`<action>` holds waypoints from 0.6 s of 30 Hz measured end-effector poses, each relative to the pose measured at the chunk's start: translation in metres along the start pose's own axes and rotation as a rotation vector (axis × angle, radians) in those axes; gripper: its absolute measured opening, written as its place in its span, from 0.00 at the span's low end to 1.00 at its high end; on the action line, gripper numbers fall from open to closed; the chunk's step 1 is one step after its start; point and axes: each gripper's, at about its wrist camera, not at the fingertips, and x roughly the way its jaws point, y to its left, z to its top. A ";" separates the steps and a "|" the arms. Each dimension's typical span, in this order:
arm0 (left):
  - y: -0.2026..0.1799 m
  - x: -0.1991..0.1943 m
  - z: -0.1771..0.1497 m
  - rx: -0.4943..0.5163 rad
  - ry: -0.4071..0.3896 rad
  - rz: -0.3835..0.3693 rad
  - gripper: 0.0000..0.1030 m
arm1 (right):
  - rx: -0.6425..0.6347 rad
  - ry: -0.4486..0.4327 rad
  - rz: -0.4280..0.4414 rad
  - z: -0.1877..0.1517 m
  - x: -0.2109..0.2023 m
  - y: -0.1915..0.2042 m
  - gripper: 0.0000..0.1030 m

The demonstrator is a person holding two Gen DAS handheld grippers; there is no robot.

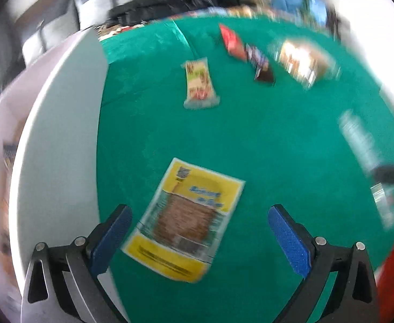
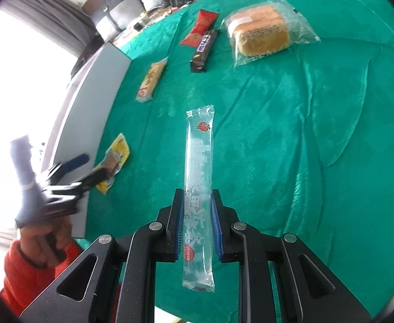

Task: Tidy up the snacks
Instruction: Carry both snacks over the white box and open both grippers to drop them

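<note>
The right hand-held gripper is clamped on a long clear snack stick packet, which points away over a desk covered in green cloth. The left hand-held gripper has its blue pads spread wide apart above a yellow flat snack packet lying on the cloth beside a white box wall. Farther off lie a pale bar, a red packet touching a dark chocolate bar, and what looks like wrapped cake.

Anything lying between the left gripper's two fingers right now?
Yes. In the left wrist view, the yellow snack packet lies flat on the green cloth between the open fingers of the left gripper, nearer its left finger.
</note>
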 end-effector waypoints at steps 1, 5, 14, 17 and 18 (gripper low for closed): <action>0.000 0.007 0.000 0.021 0.022 0.011 0.97 | 0.003 -0.004 0.013 -0.001 -0.001 0.001 0.19; 0.018 0.018 -0.006 -0.091 0.060 -0.084 0.71 | 0.006 -0.024 0.042 -0.002 -0.007 0.005 0.19; 0.021 -0.007 -0.031 -0.206 -0.013 -0.142 0.35 | 0.003 -0.084 0.084 0.003 -0.031 0.009 0.19; 0.024 -0.025 -0.036 -0.294 -0.063 -0.249 0.17 | 0.000 -0.099 0.098 0.005 -0.037 0.014 0.19; 0.026 -0.032 -0.036 -0.328 -0.086 -0.280 0.17 | -0.005 -0.099 0.102 0.005 -0.038 0.017 0.19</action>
